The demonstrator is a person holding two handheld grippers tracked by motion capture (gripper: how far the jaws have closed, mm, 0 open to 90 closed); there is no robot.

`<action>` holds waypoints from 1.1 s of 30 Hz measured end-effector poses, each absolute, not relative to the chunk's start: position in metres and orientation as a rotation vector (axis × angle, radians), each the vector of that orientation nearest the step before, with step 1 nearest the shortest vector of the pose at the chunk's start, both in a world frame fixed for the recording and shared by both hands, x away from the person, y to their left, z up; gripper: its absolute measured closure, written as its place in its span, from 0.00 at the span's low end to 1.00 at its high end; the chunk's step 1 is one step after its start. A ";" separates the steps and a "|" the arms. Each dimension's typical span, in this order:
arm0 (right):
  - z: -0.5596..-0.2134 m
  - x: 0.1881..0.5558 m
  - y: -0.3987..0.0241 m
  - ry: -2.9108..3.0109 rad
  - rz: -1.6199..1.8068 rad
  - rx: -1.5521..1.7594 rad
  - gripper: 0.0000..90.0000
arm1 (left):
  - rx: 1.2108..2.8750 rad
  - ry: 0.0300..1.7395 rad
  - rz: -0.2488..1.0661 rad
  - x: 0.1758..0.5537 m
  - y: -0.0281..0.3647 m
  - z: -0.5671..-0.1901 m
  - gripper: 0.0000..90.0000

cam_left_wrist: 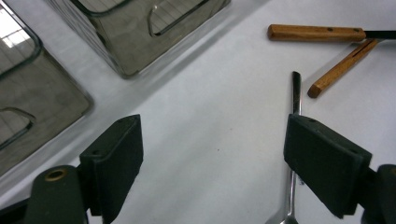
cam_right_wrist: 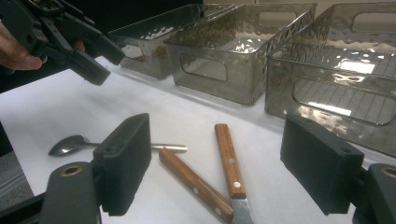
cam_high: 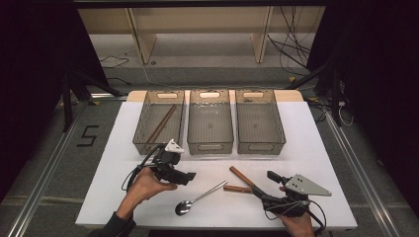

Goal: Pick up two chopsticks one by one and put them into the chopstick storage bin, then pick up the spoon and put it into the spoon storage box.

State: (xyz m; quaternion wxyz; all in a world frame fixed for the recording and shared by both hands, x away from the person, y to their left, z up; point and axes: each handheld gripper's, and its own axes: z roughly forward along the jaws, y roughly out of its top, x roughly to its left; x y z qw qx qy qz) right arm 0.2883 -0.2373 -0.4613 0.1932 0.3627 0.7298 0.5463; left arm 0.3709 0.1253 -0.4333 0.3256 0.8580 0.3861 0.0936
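My right gripper (cam_high: 267, 183) hangs low over the near right part of the white table (cam_high: 321, 148), jaws apart and empty, and directly ahead of it lie two wooden-handled knives (cam_right_wrist: 212, 179) crossed in a narrow V. In the right gripper view their blade ends converge toward my jaws and the handles fan away toward the bins, so the long axes run roughly along my line of approach; one steel blade (cam_right_wrist: 243, 211) shows at the bottom edge between the jaws. My judgement is that the right gripper is the nearer one to the knives and that a grasp across a handle calls for little turning of the wrist. My left gripper (cam_high: 180, 174) is held above the table near the left bin, jaws likewise apart and holding nothing. The metal spoon (cam_high: 197, 198) lies between the two grippers, bowl toward me, handle pointing away and to the right toward the knives; in the left gripper view its handle (cam_left_wrist: 296, 93) runs up just inside the right-hand jaw. Three clear grey bins (cam_high: 210, 121) stand in a row along the far side. The high view shows a pair of brown chopsticks (cam_high: 160, 123) already lying in the left bin (cam_high: 158, 121); the other two look empty.
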 end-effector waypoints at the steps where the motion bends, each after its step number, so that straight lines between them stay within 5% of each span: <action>1: -0.461 0.288 -0.237 2.048 1.532 1.016 0.28 | 2.256 1.013 0.245 0.371 0.125 -0.435 0.22; 21: -0.461 0.288 -0.238 2.048 1.528 1.017 0.28 | 2.349 0.977 0.204 0.355 0.110 -0.446 0.22; 33: -0.461 0.289 -0.237 2.052 1.528 1.011 0.28 | 2.478 0.894 0.158 0.344 0.095 -0.458 0.32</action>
